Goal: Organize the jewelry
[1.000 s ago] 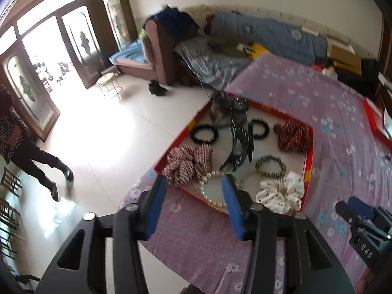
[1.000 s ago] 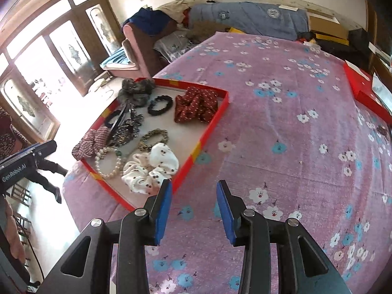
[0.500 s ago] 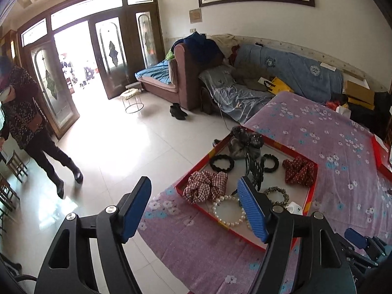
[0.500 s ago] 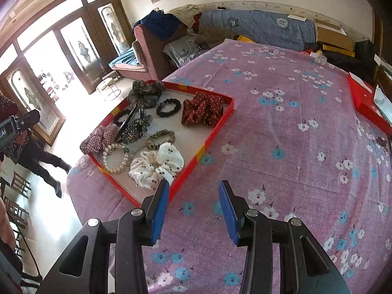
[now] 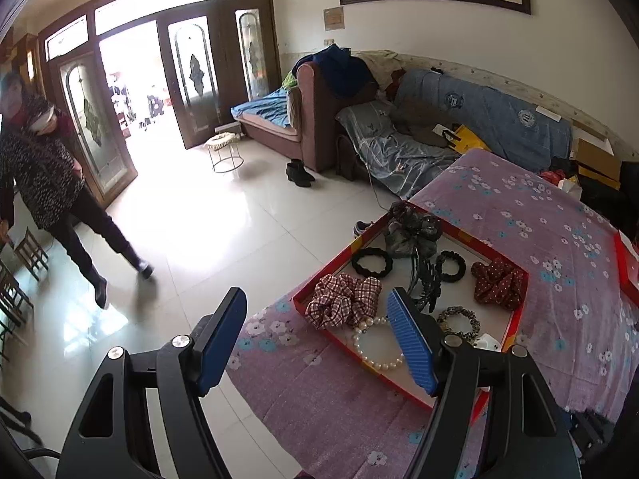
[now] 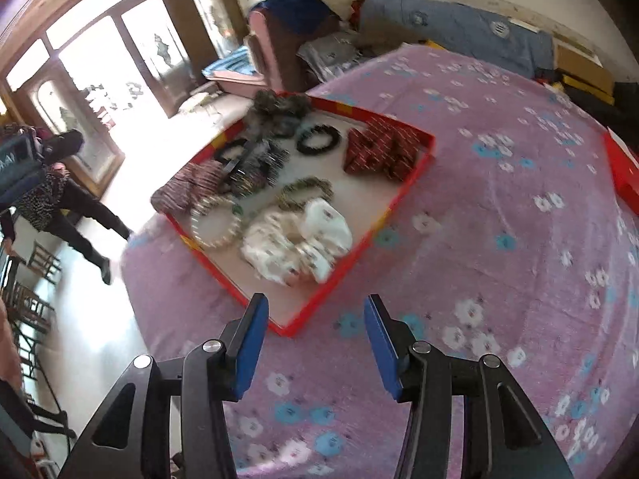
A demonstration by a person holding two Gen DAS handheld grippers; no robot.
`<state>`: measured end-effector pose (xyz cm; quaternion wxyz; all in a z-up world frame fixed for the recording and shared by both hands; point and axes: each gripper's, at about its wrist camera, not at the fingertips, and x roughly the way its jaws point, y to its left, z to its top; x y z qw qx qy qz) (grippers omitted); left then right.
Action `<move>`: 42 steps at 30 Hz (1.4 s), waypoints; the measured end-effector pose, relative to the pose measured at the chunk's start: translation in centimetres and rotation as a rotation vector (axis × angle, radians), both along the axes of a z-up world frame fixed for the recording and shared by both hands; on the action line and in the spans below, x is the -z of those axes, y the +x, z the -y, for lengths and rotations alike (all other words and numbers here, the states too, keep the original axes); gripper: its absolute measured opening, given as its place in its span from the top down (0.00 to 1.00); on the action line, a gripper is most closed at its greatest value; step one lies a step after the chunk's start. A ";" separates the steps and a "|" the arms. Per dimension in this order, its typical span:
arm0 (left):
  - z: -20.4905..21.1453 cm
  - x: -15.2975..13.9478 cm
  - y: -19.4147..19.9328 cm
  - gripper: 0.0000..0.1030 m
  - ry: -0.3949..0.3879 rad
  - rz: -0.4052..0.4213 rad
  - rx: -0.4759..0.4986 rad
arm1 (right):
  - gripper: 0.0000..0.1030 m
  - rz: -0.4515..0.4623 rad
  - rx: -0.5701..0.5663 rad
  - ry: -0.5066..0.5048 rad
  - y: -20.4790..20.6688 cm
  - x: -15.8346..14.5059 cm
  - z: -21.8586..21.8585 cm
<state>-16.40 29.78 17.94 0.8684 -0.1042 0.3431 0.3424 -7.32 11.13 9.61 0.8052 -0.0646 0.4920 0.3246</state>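
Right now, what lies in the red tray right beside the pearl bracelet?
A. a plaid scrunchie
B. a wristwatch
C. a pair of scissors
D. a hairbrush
A: the plaid scrunchie lies against the pearl bracelet at the near end of the red tray.

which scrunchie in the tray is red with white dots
The dark red scrunchie at the tray's far right corner; the others are plaid, white or black.

White scrunchie (image 5: 488,342) (mostly hidden) behind left tongs (image 5: 319,333)
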 end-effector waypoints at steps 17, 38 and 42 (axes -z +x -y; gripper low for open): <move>5.1 2.1 5.0 0.29 -0.023 -0.026 0.163 | 0.47 -0.057 0.398 -0.004 3.0 1.3 12.0; 2.3 -4.5 -4.8 0.00 0.353 0.168 -0.127 | 0.45 -0.036 0.124 0.039 0.4 1.5 3.3; 2.0 -4.7 -2.9 0.00 0.313 0.172 -0.015 | 0.45 0.024 0.126 0.012 0.2 0.1 2.7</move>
